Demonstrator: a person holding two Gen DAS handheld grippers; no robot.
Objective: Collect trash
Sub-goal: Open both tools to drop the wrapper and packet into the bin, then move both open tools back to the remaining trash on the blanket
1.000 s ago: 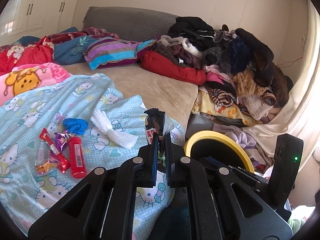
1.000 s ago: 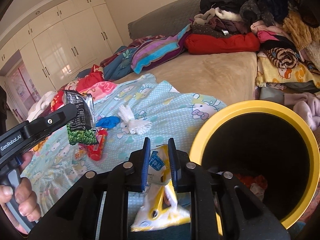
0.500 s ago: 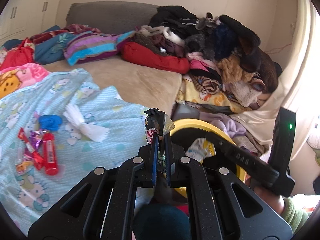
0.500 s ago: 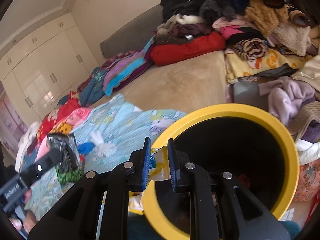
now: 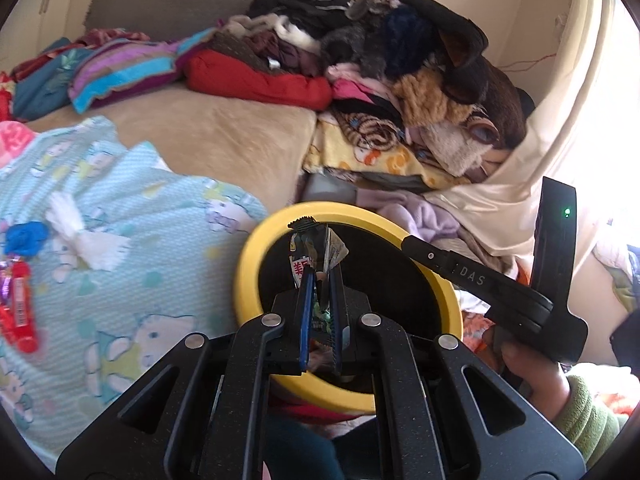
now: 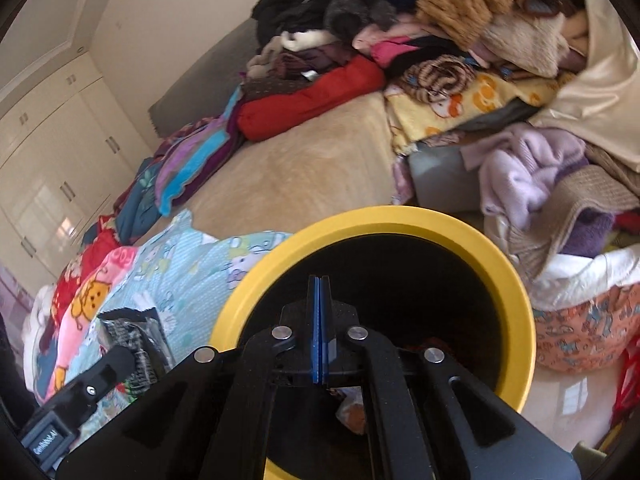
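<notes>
Both claws have travelled from above the blue patterned blanket [image 5: 120,240] to the trash bin [image 6: 516,308], and the white and yellow wrapper that the right claw [image 6: 319,292] carried a moment ago is gone from it. Now the blue pads of the right claw are pressed flat together with nothing between them, and it points into the dark mouth of the bin. The bin is round, with a thick yellow rim and a black inside, and it stands beside the bed [image 5: 224,136]; some crumpled trash is dimly visible at its bottom. The left claw [image 5: 319,280] is clamped on a snack wrapper [image 5: 316,246], over the mouth of the bin, near the rim. The wrapper is dark and shiny with a serrated top edge, a white patch with a red printed character, and a green part lower between the pads. On the blanket lie more pieces: a red wrapper [image 5: 20,316], a blue crumpled piece [image 5: 26,238] and a white twisted tissue [image 5: 86,236]. A heap of clothes [image 5: 400,60] covers the far side of the bed.
</notes>
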